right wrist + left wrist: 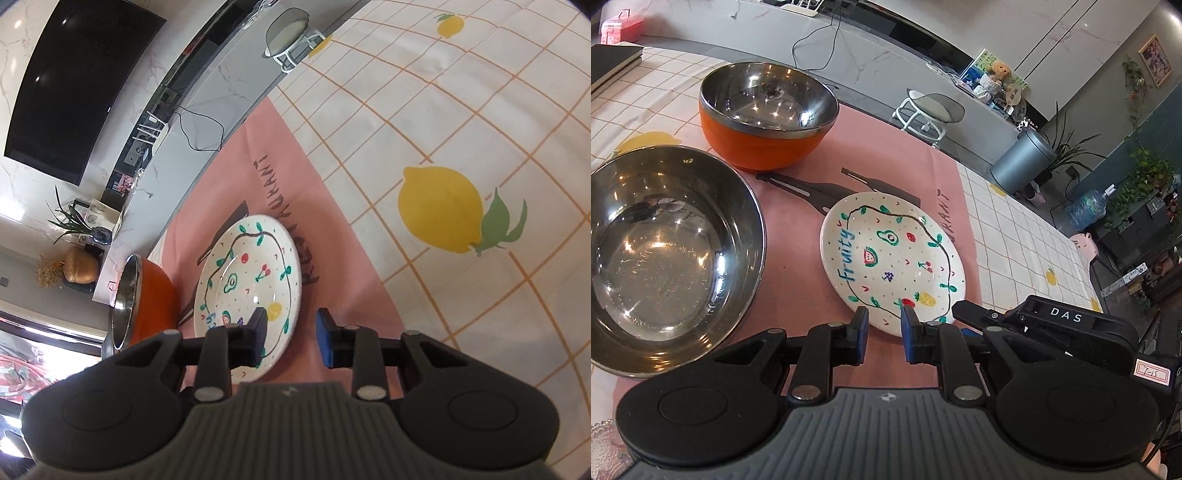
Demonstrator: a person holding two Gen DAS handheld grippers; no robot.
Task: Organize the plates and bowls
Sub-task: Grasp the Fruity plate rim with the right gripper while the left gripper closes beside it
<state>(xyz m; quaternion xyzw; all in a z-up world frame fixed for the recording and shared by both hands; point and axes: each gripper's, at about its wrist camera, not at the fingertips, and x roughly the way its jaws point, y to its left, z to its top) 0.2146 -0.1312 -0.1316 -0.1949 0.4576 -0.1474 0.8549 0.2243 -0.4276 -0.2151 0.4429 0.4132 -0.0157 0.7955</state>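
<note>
A white plate [892, 258] painted with fruit and the word "Fruity" lies on the pink mat [886, 155]. My left gripper [884, 325] is open and empty just before the plate's near rim. A large steel bowl [665, 254] sits to its left, and an orange bowl with a steel lining [764, 118] stands behind. In the right wrist view my right gripper [291, 332] is open and straddles the edge of the plate [251, 284], one finger over it, one beside it. The orange bowl [147, 299] is at the left. The right gripper's body [1052, 325] shows in the left wrist view.
The table has a white checked cloth with lemons [443, 210]. A dark flat case [613, 62] lies at the far left corner. A stool [931, 110] and a grey bin [1019, 162] stand on the floor beyond the table edge.
</note>
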